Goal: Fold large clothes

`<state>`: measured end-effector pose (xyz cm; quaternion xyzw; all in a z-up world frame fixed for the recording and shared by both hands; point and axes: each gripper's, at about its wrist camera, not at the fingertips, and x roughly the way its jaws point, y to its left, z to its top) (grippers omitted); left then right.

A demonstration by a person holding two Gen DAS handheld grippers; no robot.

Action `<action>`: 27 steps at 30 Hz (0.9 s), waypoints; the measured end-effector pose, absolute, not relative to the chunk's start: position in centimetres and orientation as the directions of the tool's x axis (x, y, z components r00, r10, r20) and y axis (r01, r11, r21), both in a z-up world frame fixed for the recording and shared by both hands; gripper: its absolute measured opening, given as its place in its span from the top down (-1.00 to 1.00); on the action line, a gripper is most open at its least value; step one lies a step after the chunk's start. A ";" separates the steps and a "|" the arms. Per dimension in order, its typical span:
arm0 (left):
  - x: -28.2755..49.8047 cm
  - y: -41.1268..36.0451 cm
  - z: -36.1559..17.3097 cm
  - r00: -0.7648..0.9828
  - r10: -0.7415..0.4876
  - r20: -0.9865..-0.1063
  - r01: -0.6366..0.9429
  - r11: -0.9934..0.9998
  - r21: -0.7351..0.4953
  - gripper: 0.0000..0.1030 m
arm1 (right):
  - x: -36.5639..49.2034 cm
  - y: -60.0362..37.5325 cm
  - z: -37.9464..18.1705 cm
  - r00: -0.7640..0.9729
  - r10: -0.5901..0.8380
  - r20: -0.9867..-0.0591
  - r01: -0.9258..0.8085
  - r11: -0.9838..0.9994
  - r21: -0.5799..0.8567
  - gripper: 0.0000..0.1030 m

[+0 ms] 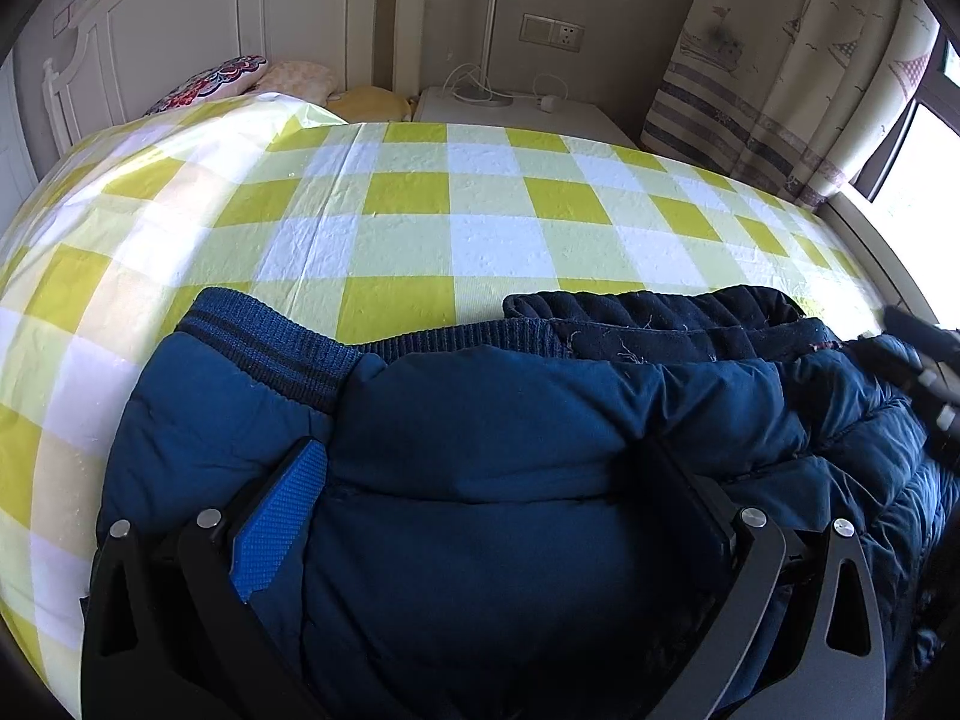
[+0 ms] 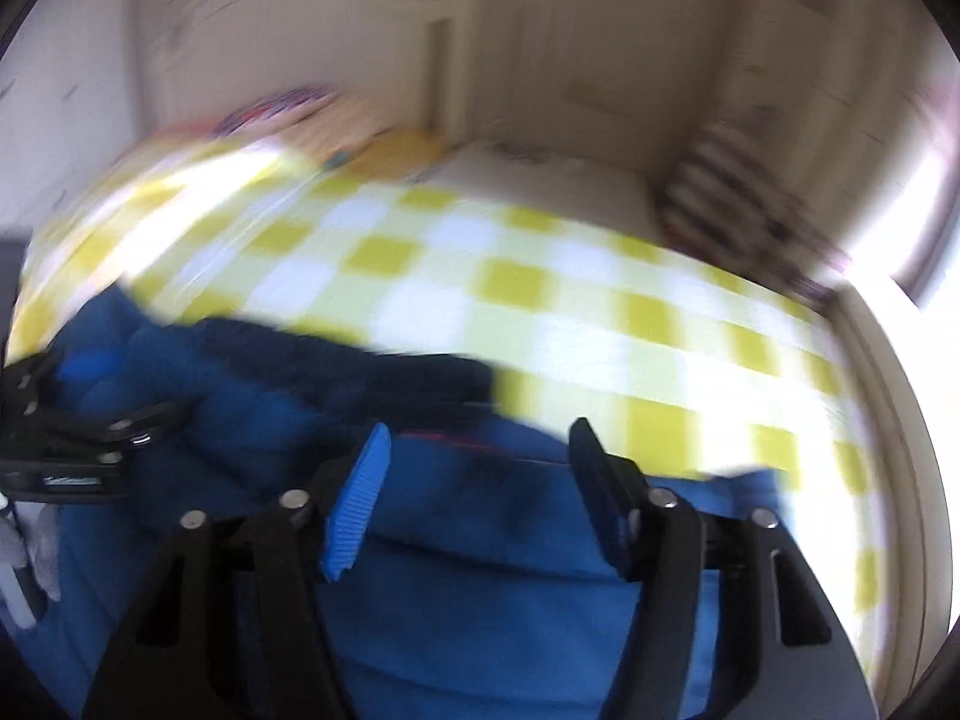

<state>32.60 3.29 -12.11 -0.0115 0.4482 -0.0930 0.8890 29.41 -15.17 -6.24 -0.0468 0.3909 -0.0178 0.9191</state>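
A navy blue puffer jacket [image 1: 492, 420] lies bunched on the bed, its ribbed hem [image 1: 264, 336] toward the far side and dark lining [image 1: 654, 318] showing at right. My left gripper [image 1: 486, 462] is open, its fingers spread wide over the padded fabric, nothing pinched. In the blurred right wrist view the jacket [image 2: 480, 540] fills the lower frame. My right gripper [image 2: 477, 456] is open above it, fingers apart. The left gripper [image 2: 66, 438] shows at the left edge there. The right gripper shows at the right edge of the left wrist view [image 1: 918, 366].
The bed has a yellow, green and white checked sheet [image 1: 456, 210]. Pillows [image 1: 228, 81] lie by the white headboard [image 1: 180, 18]. A white nightstand [image 1: 516, 114] with a cable stands behind the bed. A curtain [image 1: 780, 60] and bright window [image 1: 924, 150] are at right.
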 end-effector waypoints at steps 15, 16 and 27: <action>29.8 -2.1 -6.8 0.686 -0.228 -0.691 0.255 0.965 -0.065 -0.91 | 30.0 -22.5 -10.3 0.610 -0.077 -0.788 0.121 0.993 -0.003 -0.45; 29.9 -3.7 -7.1 0.685 -0.217 -0.696 0.283 0.959 -0.020 -0.91 | 29.7 -22.3 -10.4 0.612 -0.075 -0.788 0.122 0.992 0.000 -0.45; 32.0 0.1 -8.3 0.666 -0.167 -0.727 0.184 0.981 -0.057 -0.91 | 29.4 -22.4 -10.5 0.618 -0.064 -0.784 0.124 0.992 0.016 -0.45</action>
